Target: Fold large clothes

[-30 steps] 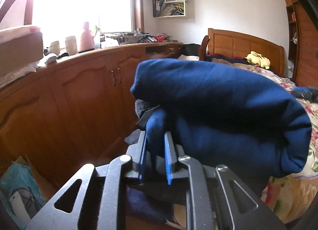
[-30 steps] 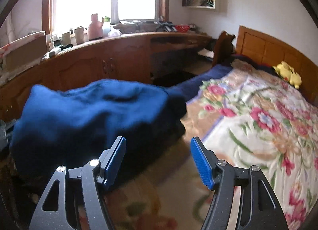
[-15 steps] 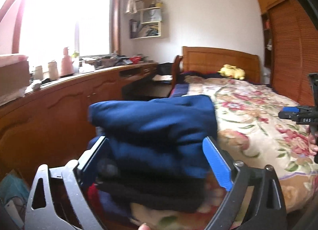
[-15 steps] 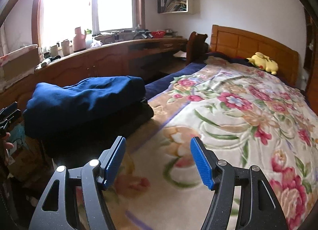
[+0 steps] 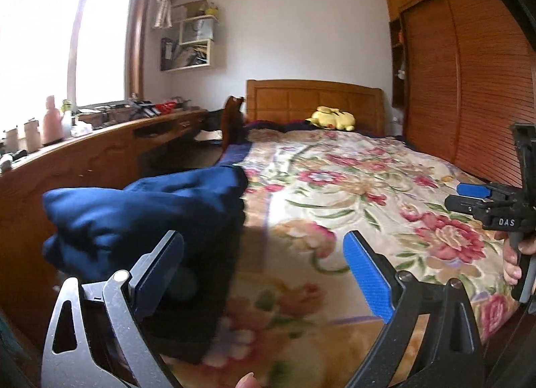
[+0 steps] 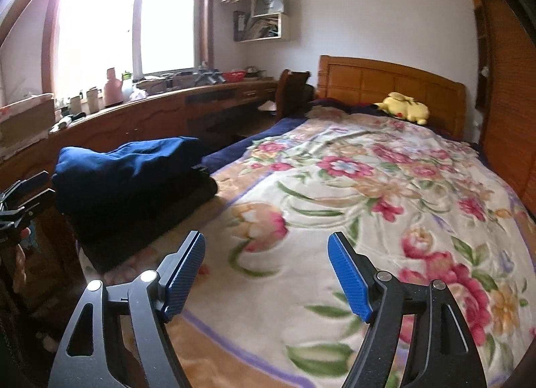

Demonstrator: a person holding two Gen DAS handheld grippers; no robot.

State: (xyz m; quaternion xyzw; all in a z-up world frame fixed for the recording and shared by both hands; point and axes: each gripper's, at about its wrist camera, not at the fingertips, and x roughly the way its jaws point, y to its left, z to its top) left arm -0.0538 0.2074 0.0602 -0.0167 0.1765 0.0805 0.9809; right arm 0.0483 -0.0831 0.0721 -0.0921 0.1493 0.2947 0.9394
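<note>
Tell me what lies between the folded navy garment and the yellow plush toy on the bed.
Only bare floral blanket lies between the folded navy garment and the yellow plush toy; the right wrist view shows it best.

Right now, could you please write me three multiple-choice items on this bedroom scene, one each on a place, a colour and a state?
1. Where does the folded garment lie?
A. at the left edge of the bed
B. against the headboard
C. on the wall shelf

2. What colour is the plush toy?
A. red
B. yellow
C. green

3. How is the left gripper?
A. clamped on the garment
B. clamped on the blanket
C. open, holding nothing

Answers: 1 A, the garment tops a dark stack at the edge of the floral blanket; 2 B, it is plainly yellow; 3 C, its pads stand apart, nothing between.
</note>
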